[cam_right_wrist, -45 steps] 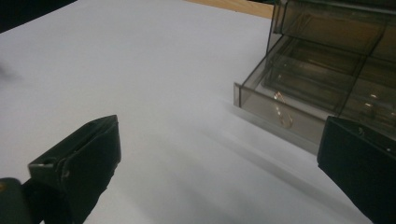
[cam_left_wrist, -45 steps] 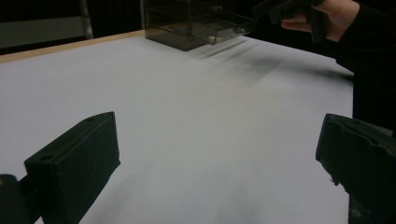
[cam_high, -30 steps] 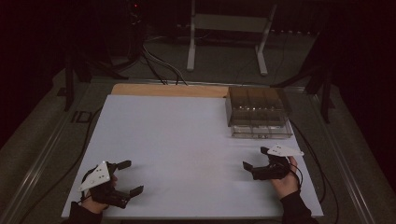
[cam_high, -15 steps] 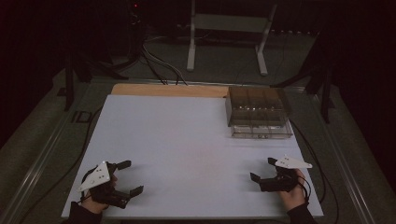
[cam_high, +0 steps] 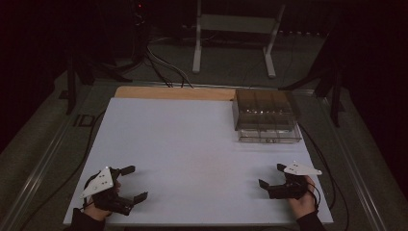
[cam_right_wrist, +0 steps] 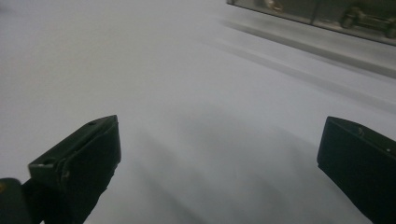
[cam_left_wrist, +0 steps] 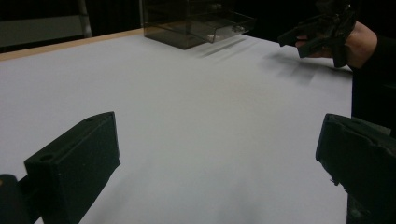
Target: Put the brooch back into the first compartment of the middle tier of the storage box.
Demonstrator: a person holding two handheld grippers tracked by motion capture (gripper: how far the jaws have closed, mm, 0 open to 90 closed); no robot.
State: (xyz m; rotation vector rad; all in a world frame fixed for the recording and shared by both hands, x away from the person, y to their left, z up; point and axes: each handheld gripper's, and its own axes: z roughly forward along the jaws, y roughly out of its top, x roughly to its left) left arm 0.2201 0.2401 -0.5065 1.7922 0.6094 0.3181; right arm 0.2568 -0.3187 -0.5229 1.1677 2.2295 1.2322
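Drawer box (cam_high: 266,115): far right of the table (cam_high: 192,154), its lowest drawer pulled partly out toward you (likely your target).
Right gripper (cam_high: 272,176): low near the front edge, well short of the box; jaws wide apart, holding nothing.
Left gripper (cam_high: 133,183): parked front left, jaws spread, empty, out of the way.

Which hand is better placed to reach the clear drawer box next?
Probably the right. The right tongs sit open on the same side of the table as the drawer box; the left tongs, also open, are across the table.
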